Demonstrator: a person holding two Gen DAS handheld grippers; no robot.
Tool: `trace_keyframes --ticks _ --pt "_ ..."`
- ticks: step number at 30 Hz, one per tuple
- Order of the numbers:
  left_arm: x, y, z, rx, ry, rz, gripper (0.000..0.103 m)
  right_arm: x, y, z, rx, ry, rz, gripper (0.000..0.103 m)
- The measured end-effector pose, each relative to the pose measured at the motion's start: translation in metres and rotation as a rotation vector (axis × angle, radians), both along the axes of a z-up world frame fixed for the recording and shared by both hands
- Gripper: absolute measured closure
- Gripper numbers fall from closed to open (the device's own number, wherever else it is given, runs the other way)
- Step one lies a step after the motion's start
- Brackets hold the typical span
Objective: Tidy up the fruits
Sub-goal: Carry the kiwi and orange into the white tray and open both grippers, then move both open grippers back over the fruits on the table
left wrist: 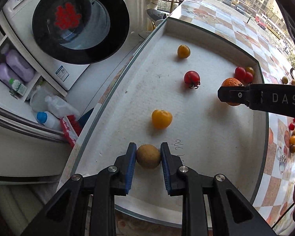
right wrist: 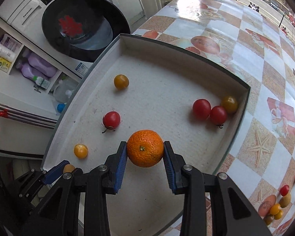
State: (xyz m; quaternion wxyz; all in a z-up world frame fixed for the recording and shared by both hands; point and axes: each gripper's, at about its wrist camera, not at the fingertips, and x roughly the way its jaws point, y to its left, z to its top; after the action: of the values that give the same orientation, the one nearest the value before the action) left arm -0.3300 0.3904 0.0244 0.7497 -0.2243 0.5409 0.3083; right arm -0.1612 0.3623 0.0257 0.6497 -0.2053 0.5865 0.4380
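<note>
A white shallow box (left wrist: 206, 129) (right wrist: 167, 74) lies on the table. My left gripper (left wrist: 148, 156) is shut on a small brown round fruit (left wrist: 148, 156) over the box's near left part; it also shows in the right wrist view (right wrist: 68, 168). My right gripper (right wrist: 145, 151) is shut on an orange mandarin (right wrist: 145, 151) (left wrist: 231, 83) above the box floor. In the box lie yellow tomatoes (left wrist: 161, 119) (left wrist: 183, 51) (right wrist: 229, 104), a red tomato with a stem (left wrist: 191, 77) (right wrist: 111, 119), and two red tomatoes (right wrist: 209, 111) (left wrist: 243, 74) in the far right corner.
The table (right wrist: 255, 45) has a checked fruit-print cloth. More small fruits (right wrist: 279, 204) (left wrist: 292, 137) lie on it to the right of the box. A washing machine (left wrist: 78, 21) and shelves with bottles (left wrist: 15, 68) stand left, below the table edge.
</note>
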Motion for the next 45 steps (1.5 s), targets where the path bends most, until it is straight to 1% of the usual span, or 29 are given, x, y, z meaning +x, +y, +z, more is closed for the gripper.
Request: trace_keyframes --ticks 3,6,8,9,10,11,12,13,14,15,18,23,29,36,41,45 --pt "0.003 -0.002 -0.001 0.020 0.014 -0.017 0.076 -0.003 0.004 -0.007 -0.019 -0.002 0.010 0.063" --pt "0.006 -0.005 -0.001 0.043 0.035 -0.039 0.076 -0.006 0.006 -0.008 -0.024 -0.023 0.025 0.063" --pt "0.007 -0.007 -0.001 0.073 0.059 -0.046 0.069 -0.007 0.007 -0.008 -0.024 -0.018 0.035 0.060" --pt "0.007 -0.008 0.000 0.087 0.068 -0.046 0.046 -0.007 0.007 -0.008 -0.022 -0.008 0.034 0.056" --pt "0.006 -0.007 0.000 0.084 0.059 -0.045 0.024 -0.006 0.007 -0.008 -0.020 -0.001 0.029 0.049" --pt "0.005 -0.007 0.003 0.089 0.043 -0.041 0.023 -0.005 0.007 -0.007 -0.015 0.002 0.021 0.045" --pt "0.005 -0.007 0.004 0.091 0.039 -0.043 0.023 -0.004 0.005 -0.005 -0.006 0.005 0.014 0.036" --pt "0.006 -0.007 0.004 0.091 0.044 -0.051 0.023 -0.002 0.003 -0.002 0.006 0.010 0.005 0.030" --pt "0.008 -0.007 0.003 0.092 0.053 -0.057 0.023 -0.001 0.001 0.001 0.017 0.013 -0.002 0.027" --pt "0.009 -0.008 0.003 0.089 0.061 -0.060 0.023 0.001 -0.002 0.005 0.026 0.015 -0.011 0.022" --pt "0.014 -0.010 0.005 0.081 0.065 -0.076 0.023 0.008 -0.014 0.014 0.046 0.020 -0.043 0.022" --pt "0.031 -0.025 0.018 0.101 0.050 -0.135 0.023 0.026 -0.049 0.027 0.065 0.012 -0.138 0.021" --pt "0.064 -0.051 0.037 0.130 0.009 -0.236 0.023 0.063 -0.114 0.034 0.050 -0.003 -0.300 0.021" --pt "0.113 -0.091 0.056 0.132 -0.047 -0.353 0.023 0.101 -0.194 0.033 0.005 -0.043 -0.479 0.021" --pt "0.141 -0.120 0.052 0.106 -0.053 -0.438 0.023 0.112 -0.252 0.026 -0.043 -0.061 -0.580 0.021" --pt "0.163 -0.144 0.039 0.080 -0.044 -0.514 0.023 0.111 -0.289 0.018 -0.073 -0.060 -0.626 0.021"
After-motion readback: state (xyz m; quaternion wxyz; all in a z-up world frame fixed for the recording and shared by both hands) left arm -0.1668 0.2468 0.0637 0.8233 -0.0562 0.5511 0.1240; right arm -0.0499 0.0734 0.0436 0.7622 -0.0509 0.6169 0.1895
